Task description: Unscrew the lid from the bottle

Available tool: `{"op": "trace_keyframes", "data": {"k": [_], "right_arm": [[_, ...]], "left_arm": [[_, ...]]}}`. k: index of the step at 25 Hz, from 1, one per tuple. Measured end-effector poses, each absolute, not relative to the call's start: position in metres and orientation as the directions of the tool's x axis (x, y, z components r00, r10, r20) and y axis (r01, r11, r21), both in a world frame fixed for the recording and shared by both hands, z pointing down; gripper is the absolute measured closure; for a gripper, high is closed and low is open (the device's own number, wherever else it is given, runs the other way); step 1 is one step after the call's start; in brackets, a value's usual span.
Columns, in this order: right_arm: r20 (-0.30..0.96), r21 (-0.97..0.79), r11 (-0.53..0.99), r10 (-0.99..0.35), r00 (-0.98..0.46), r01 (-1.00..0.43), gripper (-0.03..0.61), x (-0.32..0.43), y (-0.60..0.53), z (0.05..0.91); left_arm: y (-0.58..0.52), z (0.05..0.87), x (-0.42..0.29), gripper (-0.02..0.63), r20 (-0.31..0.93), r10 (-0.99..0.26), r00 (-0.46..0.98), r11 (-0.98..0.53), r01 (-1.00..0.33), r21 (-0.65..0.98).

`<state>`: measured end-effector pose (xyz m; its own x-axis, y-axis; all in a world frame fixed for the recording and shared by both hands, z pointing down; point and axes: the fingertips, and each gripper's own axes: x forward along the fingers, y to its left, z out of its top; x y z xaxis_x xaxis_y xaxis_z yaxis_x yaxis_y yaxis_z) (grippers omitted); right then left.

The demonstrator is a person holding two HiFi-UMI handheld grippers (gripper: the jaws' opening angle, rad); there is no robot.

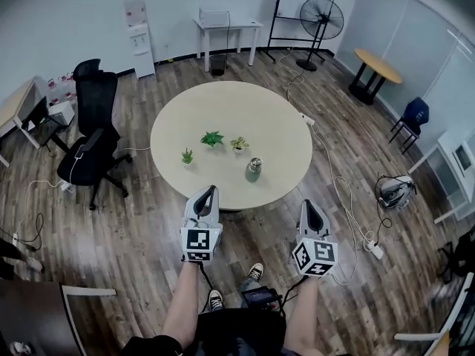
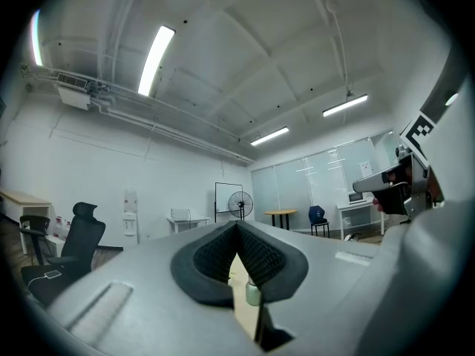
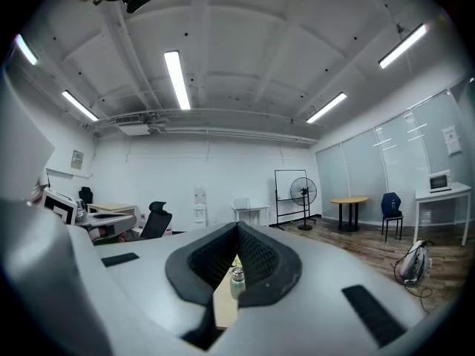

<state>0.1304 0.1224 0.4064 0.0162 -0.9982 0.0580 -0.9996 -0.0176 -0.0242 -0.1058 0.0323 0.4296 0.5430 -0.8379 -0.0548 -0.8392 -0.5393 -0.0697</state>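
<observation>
Left gripper [image 1: 211,191] hangs short of the round worktop [image 1: 282,117], its fingers [image 2: 215,256] pressed together on nothing. Farther in stand three small plants [image 1: 212,139], and just right of them the bottle [image 1: 254,169], upright toward the near edge with its lid [image 1: 255,161] seemingly on. Right gripper [image 1: 307,205] is likewise closed and empty. By my reading nothing is done: reaching, steadying the body and twisting the lid all remain. Only the head view shows the gap between grippers and bottle; the gripper views show the fingers meeting, with the bottle ahead beneath them.
</observation>
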Motion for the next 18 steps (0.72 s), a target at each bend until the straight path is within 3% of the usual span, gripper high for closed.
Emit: {"op": "trace_keyframes", "data": {"k": [18], "right_arm": [[0.068,-0.082,0.100,-0.992,-0.105,-0.992,0.575,0.253,-0.096,0.415]], "left_arm": [[-0.144,0.428,-0.015,0.612,-0.010,-0.900,0.436,-0.432,-0.894,-0.121]]}}
